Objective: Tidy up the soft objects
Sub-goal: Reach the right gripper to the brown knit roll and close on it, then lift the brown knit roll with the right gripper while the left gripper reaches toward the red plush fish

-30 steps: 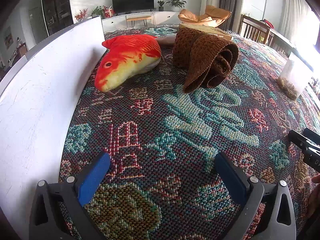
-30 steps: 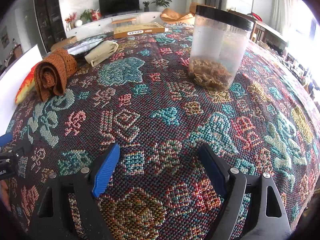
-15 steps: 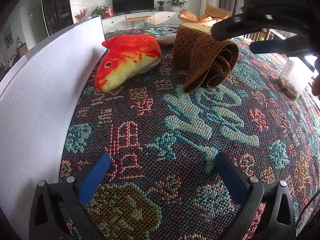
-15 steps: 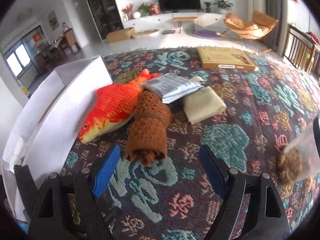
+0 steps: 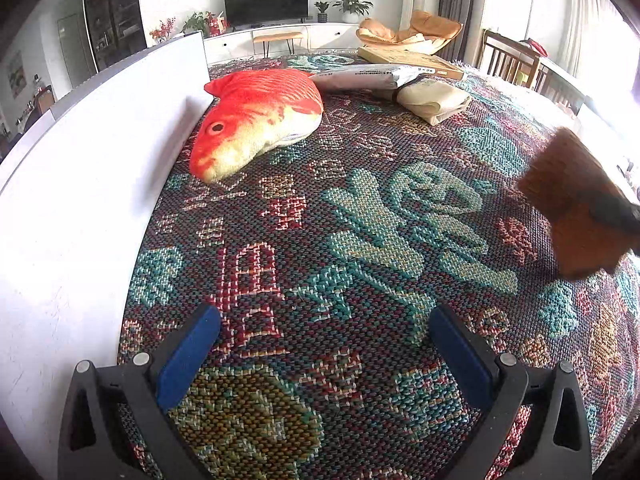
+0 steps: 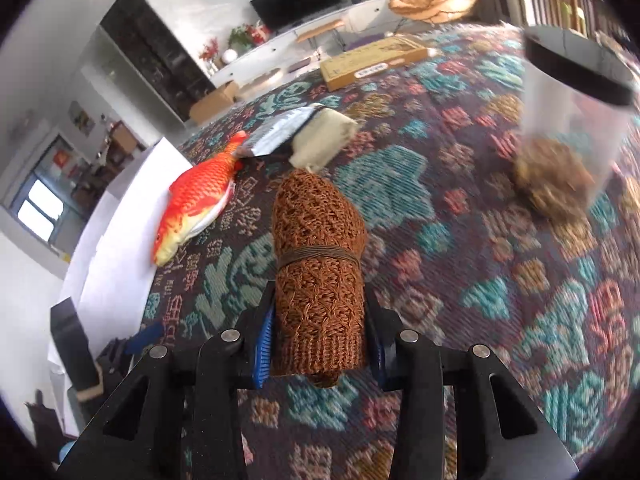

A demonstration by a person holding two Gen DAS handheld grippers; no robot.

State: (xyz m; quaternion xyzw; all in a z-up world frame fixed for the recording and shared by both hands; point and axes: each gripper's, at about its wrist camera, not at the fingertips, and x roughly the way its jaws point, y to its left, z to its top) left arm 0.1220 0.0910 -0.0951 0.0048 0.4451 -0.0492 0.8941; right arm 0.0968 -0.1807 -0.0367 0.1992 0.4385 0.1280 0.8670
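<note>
My right gripper [image 6: 320, 348] is shut on a rolled brown knitted cloth [image 6: 318, 272] tied with a band and holds it above the patterned tablecloth; the roll also shows blurred at the right edge of the left wrist view [image 5: 576, 204]. An orange plush fish [image 5: 256, 120] lies beside the white box wall [image 5: 92, 184]; it also shows in the right wrist view [image 6: 196, 204]. A folded cream cloth [image 5: 436, 98] lies behind it. My left gripper [image 5: 324, 344] is open and empty, low over the tablecloth near the white wall.
A clear jar with a black lid [image 6: 572, 120] holding brown bits stands at the right. A grey plastic packet [image 5: 368, 76] and a flat cardboard box [image 5: 412, 64] lie at the far side. The white box [image 6: 116, 216] borders the table's left.
My right gripper swung over to the brown roll, closed on it and lifted it away to the right. The left gripper has not moved.
</note>
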